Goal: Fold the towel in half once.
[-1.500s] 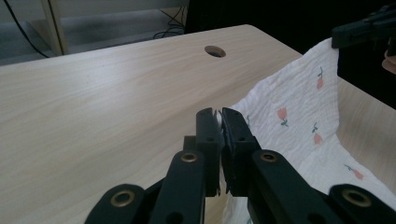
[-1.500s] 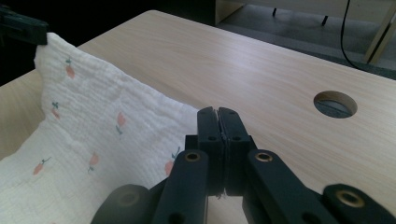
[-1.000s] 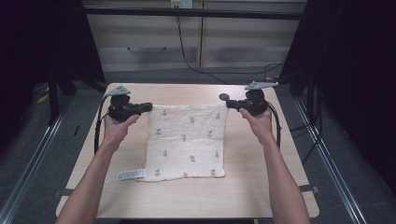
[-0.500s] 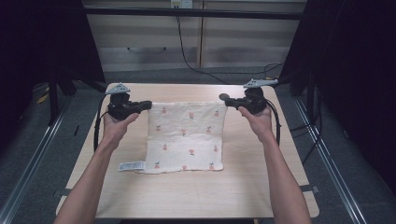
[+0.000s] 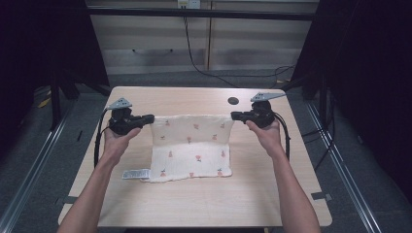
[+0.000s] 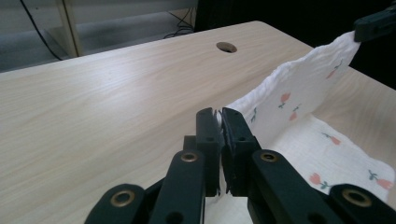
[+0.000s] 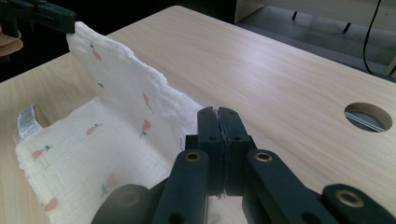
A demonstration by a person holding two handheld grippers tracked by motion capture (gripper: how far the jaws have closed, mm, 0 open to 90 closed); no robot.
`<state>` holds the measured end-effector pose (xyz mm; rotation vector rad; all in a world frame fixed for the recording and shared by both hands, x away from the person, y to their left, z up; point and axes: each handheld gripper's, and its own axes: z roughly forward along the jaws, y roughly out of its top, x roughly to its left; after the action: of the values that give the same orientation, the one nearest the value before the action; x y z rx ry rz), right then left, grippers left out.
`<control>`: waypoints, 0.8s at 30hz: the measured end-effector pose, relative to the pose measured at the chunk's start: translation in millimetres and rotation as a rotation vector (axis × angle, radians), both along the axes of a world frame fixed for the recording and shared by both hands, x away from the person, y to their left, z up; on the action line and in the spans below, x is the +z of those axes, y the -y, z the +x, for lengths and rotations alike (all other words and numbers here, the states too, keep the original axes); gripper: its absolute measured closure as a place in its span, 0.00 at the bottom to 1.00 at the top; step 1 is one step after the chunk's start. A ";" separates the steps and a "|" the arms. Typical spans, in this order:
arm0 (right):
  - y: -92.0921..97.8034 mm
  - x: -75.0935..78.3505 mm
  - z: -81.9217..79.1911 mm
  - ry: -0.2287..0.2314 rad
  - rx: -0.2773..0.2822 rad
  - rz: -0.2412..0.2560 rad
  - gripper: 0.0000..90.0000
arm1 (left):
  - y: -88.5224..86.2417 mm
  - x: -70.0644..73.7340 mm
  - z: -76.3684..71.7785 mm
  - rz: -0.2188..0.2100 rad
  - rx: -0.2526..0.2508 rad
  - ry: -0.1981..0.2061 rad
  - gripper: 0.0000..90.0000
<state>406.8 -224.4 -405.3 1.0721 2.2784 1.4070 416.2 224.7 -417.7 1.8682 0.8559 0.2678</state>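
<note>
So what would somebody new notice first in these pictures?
Most likely the white cloth with small red prints at the middle of the wooden table, its far edge lifted while the near part lies flat. The left gripper and right gripper each pinch one far corner. A round hole sits behind.

Cloth (image 5: 190, 148) mid-table (image 5: 170, 204), between left hand-held gripper (image 5: 148, 118) and right hand-held gripper (image 5: 235, 115).

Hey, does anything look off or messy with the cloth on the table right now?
Nothing is damaged or spilled. The cloth is half lifted: both grippers pinch its far corners, so the far edge stands up while the near part lies flat. Its care label sticks out at the near left corner.
</note>
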 end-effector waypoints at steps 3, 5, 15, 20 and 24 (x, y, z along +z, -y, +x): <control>0.7 -3.2 -4.1 -0.003 0.006 0.006 0.99 | -0.4 -2.5 -6.7 0.004 -0.011 0.007 0.96; 0.8 -5.4 -6.9 -0.002 0.013 0.003 0.99 | -1.1 -4.5 -11.3 0.004 -0.012 0.011 0.96; 8.8 -17.2 -25.7 -0.009 0.029 0.009 0.99 | -6.1 -11.2 -34.1 -0.002 -0.037 0.025 0.96; 5.4 -25.2 -37.8 -0.007 0.050 0.011 0.99 | -7.7 -18.5 -44.5 -0.003 -0.041 0.018 0.96; 4.7 -31.5 -45.8 -0.011 0.060 0.013 0.99 | -10.3 -24.8 -51.3 -0.003 -0.044 0.008 0.96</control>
<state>361.0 -229.1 -436.7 1.0255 2.3305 1.4434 364.9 234.9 -442.4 1.8802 0.8087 0.2465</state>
